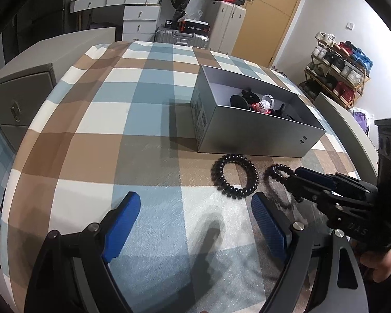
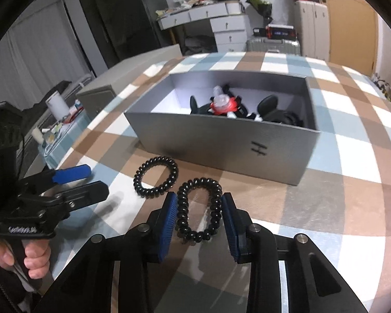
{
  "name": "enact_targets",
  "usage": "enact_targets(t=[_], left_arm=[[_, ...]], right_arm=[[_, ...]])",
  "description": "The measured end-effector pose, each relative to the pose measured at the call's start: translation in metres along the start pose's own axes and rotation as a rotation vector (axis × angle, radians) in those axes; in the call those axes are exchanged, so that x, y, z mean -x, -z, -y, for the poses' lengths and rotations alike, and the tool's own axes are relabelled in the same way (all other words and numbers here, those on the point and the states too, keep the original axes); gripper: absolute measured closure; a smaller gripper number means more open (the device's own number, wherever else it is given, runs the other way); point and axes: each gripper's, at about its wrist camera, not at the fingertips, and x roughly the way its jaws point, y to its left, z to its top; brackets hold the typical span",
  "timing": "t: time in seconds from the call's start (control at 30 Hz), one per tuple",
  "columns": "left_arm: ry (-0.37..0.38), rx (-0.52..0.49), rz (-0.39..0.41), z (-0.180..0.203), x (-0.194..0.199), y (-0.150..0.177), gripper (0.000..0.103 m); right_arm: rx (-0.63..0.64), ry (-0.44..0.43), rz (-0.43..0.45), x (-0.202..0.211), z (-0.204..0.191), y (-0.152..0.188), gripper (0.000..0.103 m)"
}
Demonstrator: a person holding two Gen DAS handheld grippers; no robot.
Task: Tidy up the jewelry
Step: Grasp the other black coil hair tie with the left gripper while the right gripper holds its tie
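Here, right tool [image 2: 199, 217] pinches a black coil hair tie [image 2: 198, 210], squeezed long toward the grey box [image 2: 221, 140] of accessories; left tool [image 1: 195, 224] wide, empty.

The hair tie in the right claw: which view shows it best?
The right wrist view: the squeezed hair tie sits whole between both pads. The left wrist view shows it partly hidden behind the right claw.
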Motion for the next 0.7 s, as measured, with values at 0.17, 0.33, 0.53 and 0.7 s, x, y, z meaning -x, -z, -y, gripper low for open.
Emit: enact_targets(t=[0.17, 0.33, 0.53, 0.7], left_arm=[[0.009, -0.022, -0.023, 0.008, -0.007, -0.006, 0.019], [-0.005, -0.072, -0.043, 0.02, -0.014, -0.011, 0.019], [-0.012, -0.102, -0.076, 0.028, -0.026, -0.019, 0.019], [-0.008, -0.149, -0.126, 0.039, -0.038, -0.019, 0.019]], right_arm=[[-0.001, -0.024, 0.027, 0.009, 0.005, 0.005, 0.069], [-0.032, -0.054, 0.043, 0.014, 0.014, 0.007, 0.07], [-0.08, -0.091, 0.069, 0.025, 0.029, 0.009, 0.07], [-0.096, -0.109, 0.1, 0.037, 0.036, 0.012, 0.07]])
